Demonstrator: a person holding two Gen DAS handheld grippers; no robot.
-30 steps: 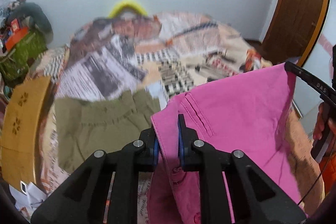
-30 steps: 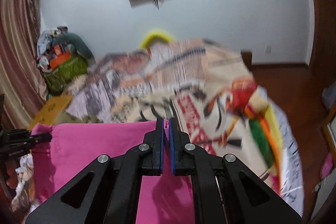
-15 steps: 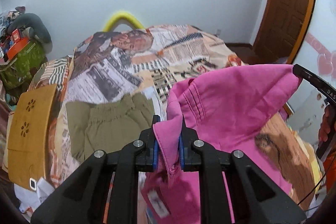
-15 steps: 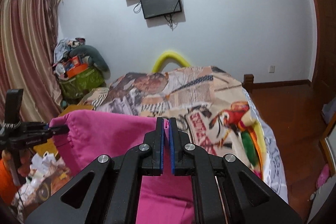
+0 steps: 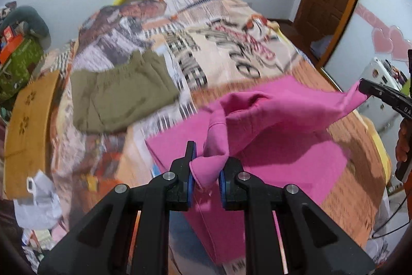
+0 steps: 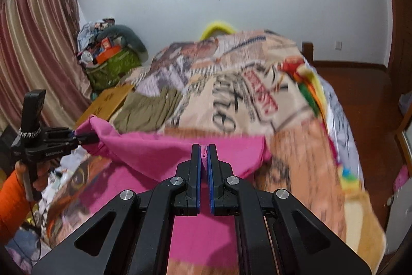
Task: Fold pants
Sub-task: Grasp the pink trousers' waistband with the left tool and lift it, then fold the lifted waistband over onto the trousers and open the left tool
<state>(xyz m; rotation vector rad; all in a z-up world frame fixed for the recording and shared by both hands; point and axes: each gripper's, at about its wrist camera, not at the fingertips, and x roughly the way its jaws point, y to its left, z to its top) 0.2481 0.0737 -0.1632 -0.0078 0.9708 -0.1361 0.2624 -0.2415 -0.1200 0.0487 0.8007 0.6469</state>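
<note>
Bright pink is shown by the pants, plain and without print. The bedspread is patterned in beige, orange and brown with black lettering and checks, though its details are blurred. Olive green is seen on the folded garment. Both grippers are black with blue pads. The curtain is striped pink and tan.

Left black plastic two-finger gripper: angular black arms, silver round screws, blue pads inside fingertips. Right black plastic two-finger gripper: same build, blue pads. White lettering on side of body. Orange sleeve, thin black cable.
</note>
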